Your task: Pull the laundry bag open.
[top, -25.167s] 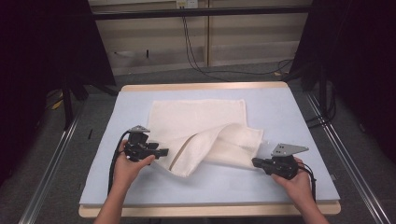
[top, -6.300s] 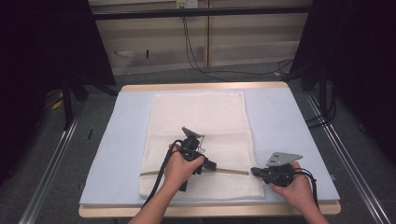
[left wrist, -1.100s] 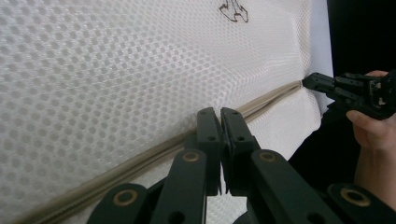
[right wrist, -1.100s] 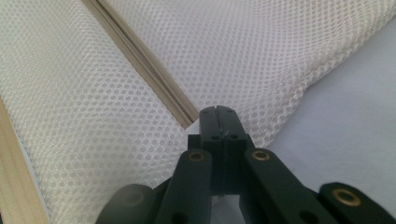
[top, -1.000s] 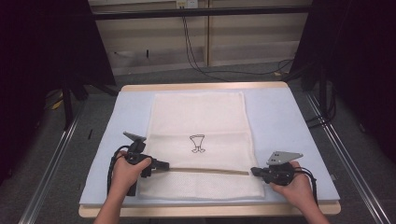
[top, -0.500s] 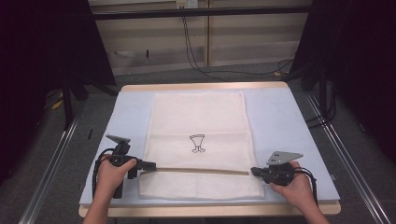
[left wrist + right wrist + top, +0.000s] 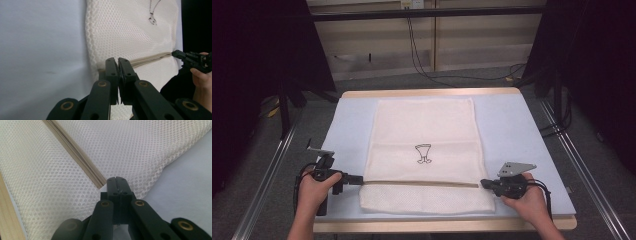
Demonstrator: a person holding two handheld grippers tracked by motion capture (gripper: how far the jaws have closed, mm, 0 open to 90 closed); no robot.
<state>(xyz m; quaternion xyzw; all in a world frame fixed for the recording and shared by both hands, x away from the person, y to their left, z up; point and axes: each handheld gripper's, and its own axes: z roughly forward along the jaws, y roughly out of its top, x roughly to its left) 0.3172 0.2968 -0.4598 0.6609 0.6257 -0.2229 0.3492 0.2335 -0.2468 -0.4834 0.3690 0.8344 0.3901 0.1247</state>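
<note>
Since the earlier picture, the left gripper (image 7: 355,180) had slid out toward the left side of the mesh bag (image 7: 427,150), and the right gripper (image 7: 486,184) had stayed where it was.

Nearest the person, both hands sat at the front of the worktop (image 7: 532,145). The left hand (image 7: 314,187) held its gripper at the bag's left edge. Its jaws were shut tight, with their tips right at the left end of the zipper (image 7: 422,183). I could not tell if a bit of the zipper was pinched between them. The right hand (image 7: 524,197) held its gripper at the bag's right edge. Those jaws were shut too, and their tips sat at the right end of the zipper, just beside the mesh. I could not tell if they pinched anything.

The zipper ran in a straight line across the bag from one gripper to the other. A little farther off, a small black drawing (image 7: 423,153) showed on the bag. The bag lay flat in the middle of the worktop, and its far end came close to the back edge.
</note>
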